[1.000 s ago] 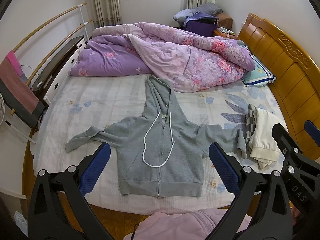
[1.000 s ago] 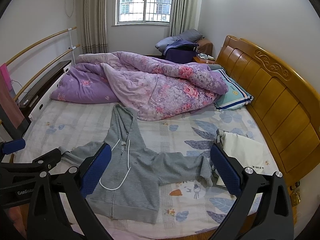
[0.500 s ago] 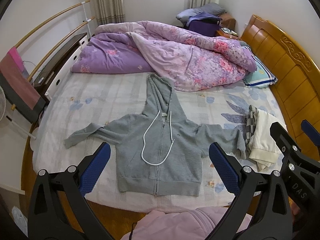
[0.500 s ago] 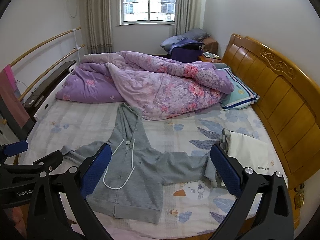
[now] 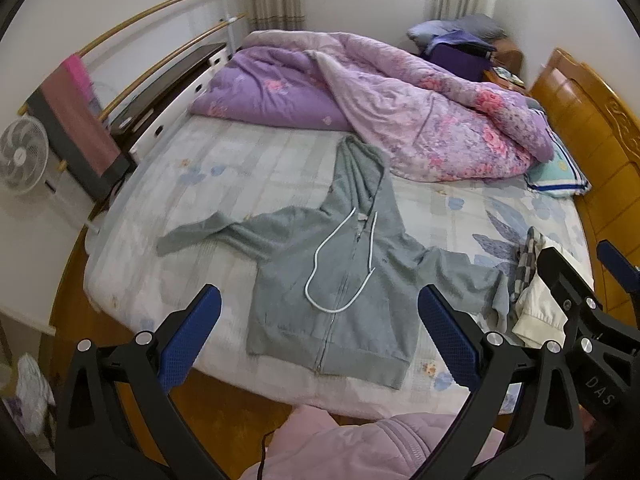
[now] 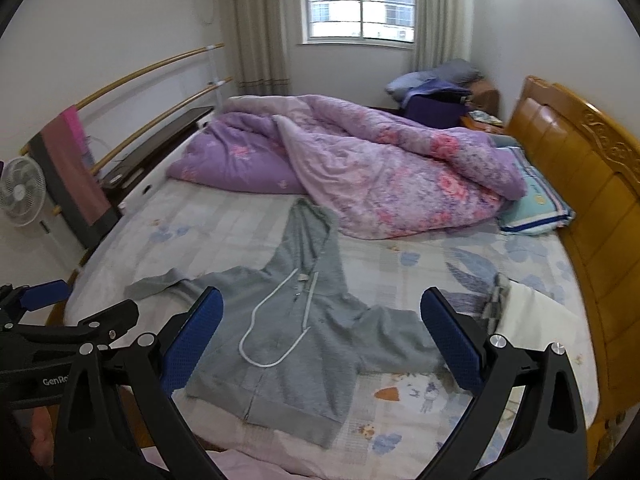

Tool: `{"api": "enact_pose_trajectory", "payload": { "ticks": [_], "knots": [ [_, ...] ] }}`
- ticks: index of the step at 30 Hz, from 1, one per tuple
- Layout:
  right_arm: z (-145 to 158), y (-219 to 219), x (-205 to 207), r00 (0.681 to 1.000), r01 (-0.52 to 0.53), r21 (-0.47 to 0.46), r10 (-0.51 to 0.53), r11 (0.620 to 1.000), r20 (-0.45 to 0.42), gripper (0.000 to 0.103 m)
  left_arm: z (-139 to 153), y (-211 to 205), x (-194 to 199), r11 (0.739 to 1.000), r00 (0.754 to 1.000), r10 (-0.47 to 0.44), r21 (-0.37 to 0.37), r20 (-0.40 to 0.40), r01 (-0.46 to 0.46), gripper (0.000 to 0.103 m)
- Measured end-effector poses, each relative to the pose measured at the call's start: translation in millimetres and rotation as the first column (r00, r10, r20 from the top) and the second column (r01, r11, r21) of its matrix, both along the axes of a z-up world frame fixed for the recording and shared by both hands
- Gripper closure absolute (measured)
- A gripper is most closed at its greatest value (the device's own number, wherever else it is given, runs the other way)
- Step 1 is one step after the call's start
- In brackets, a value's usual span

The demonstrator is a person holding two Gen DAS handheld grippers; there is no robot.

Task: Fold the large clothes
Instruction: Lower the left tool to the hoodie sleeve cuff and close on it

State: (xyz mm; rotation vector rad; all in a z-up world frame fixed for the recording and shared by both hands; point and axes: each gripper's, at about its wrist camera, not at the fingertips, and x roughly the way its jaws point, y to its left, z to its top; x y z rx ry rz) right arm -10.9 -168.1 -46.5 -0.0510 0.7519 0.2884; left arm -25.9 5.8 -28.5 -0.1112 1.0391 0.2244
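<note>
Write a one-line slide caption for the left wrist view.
Open left gripper hovers above a grey zip hoodie spread flat on the bed, sleeves out, before folding.

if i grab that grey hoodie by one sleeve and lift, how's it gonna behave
The grey hoodie will probably be floppy: it lies flat, its sleeves rumpled on the bed sheet, so body and hood should sag and trail. Its fabric looks thick, so likely heavy for cloth. The loose white drawstring would likely swing.

A home bedroom: a double bed (image 6: 460, 272) with a wooden headboard (image 6: 580, 168) on the right, a rumpled quilt (image 6: 360, 172) at the far side, curtains (image 6: 260, 28) by the far window (image 6: 360, 0), a fan (image 6: 20, 192) on the left.
</note>
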Motion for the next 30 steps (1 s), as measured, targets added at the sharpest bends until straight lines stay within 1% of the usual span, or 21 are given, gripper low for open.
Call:
{"api": "enact_pose_trajectory", "payload": {
  "ticks": [6,8,12,16,18,21,23,27,30],
  "knots": [
    [-7,2,0,0.994,-0.100,0.046,0.101,0.994,-0.035,0.007,-3,2,-19,0.997,0.996,0.083,0.006,-0.032,-0.083,0.005],
    [-12,5,1,0.988,-0.136,0.068,0.140,0.988,-0.059,0.007,-5,6,-24,0.994,0.993,0.109,0.000,-0.054,-0.109,0.005],
    [-22,17,4,0.977,-0.183,0.093,0.191,0.979,-0.090,0.007,-11,18,-33,0.988,0.985,0.151,-0.029,-0.089,-0.154,0.005],
    [-27,28,6,0.969,-0.211,0.107,0.222,0.972,-0.107,0.007,-20,43,-39,0.976,0.972,0.200,-0.060,-0.125,-0.209,0.005],
    [-32,37,7,0.966,-0.215,0.109,0.228,0.970,-0.123,0.007,-24,54,-41,0.974,0.968,0.214,-0.050,-0.134,-0.222,0.005],
    [-39,51,11,0.960,-0.218,0.109,0.233,0.970,-0.155,0.007,-31,73,-44,0.974,0.964,0.223,-0.005,-0.144,-0.226,0.005],
    [-45,59,14,0.958,-0.214,0.099,0.228,0.972,-0.171,0.007,-39,95,-42,0.975,0.962,0.222,0.017,-0.159,-0.222,0.005],
    [-61,91,24,0.956,-0.188,0.085,0.203,0.978,-0.213,0.008,-59,147,-36,0.977,0.960,0.213,0.008,-0.182,-0.215,0.005],
    [-77,122,38,0.953,-0.145,0.072,0.159,0.987,-0.257,0.008,-79,201,-22,0.986,0.969,0.163,-0.001,-0.185,-0.166,0.005]
  ]
}}
